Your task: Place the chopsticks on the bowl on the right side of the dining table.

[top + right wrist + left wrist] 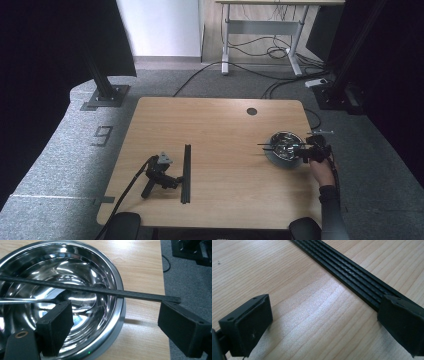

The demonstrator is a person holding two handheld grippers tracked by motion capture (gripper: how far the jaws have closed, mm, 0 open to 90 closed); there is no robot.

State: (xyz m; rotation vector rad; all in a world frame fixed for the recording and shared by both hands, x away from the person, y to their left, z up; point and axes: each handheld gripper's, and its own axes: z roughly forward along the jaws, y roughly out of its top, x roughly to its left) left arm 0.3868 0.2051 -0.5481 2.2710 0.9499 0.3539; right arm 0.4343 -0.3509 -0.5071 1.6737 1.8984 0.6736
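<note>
A long black ribbed strip (186, 172) (352, 277) lies flat on the wooden table (215, 125), left of centre. My left gripper (177, 180) (325, 307) rests on the table beside it with no hand on it. Its jaws are open over bare wood, and the right fingertip reaches the strip's edge. At the right edge stands a shiny steel bowl (283, 145) (75, 280) with a thin black rod (265, 145) (105, 291) lying across its rim. A hand (322, 170) holds my right gripper (300, 149) (116, 312) open there. One jaw is over the bowl, the other outside the rim, just below the rod's end.
A round cable hole (251, 111) sits near the table's far edge. Black frame posts stand on the grey floor at the far left (105, 92) and far right (345, 90). Cables (260, 75) run toward a white desk frame (262, 27) behind.
</note>
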